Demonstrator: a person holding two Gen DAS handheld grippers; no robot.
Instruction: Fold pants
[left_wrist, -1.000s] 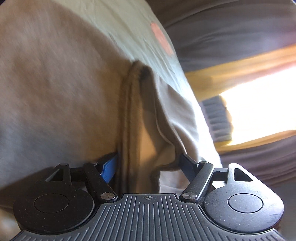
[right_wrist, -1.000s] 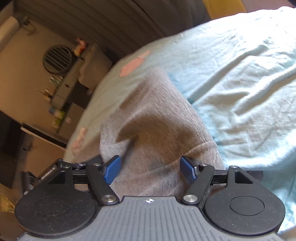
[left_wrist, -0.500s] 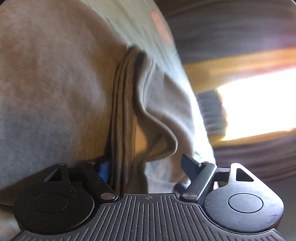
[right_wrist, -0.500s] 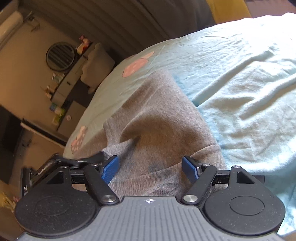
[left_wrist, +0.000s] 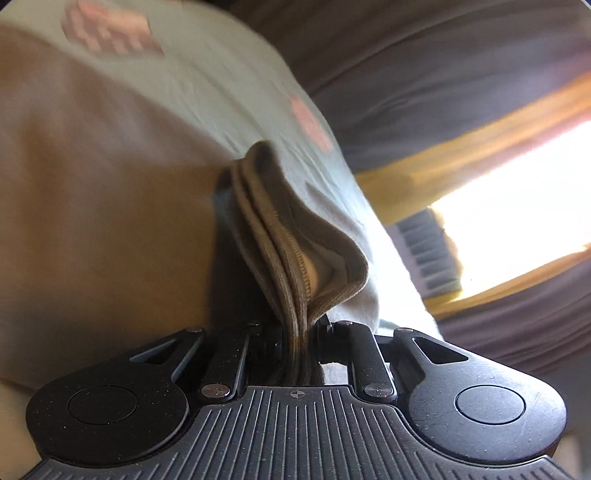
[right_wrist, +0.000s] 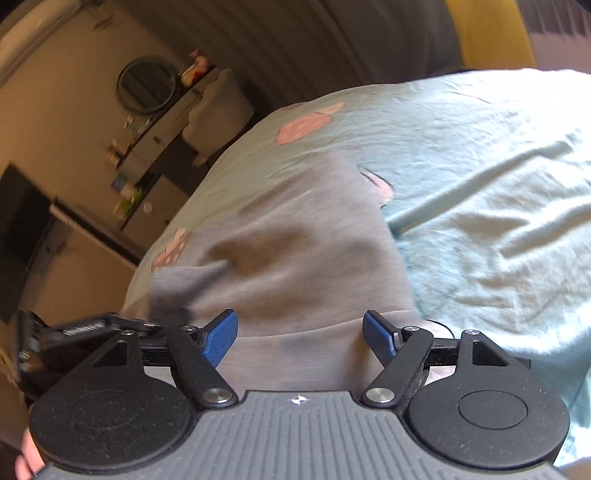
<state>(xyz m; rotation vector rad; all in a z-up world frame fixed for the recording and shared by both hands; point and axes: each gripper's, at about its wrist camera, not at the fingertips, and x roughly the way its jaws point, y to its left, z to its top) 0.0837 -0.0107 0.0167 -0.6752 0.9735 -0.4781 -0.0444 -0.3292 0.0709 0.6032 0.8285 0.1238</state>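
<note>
The pants lie spread on the bed, on its pale blue sheet, with one gathered edge lifted off it. The left tool has its jaws pinched tight on that edge: several layers of the hem, stacked like pages, run straight down between them. The right tool hangs just above the pants with its jaws wide apart and nothing between them; its blue pads have grey cloth only behind them.

The pants look like soft ribbed knit, light and limp, so they should drape and sag from wherever they are held, not keep a shape. They are not fragile, and the cloth looks grippy enough not to slip. A thick stacked hem or the waistband is probably the best place to hold, since a single layer would likely stretch and let the rest slide. A second grip along the same edge would probably keep the fold line straight.

Beside the pants on the right the bed sheet is bare, rumpled but open. On their left the bed edge is near, with the room's furniture beyond it.
</note>
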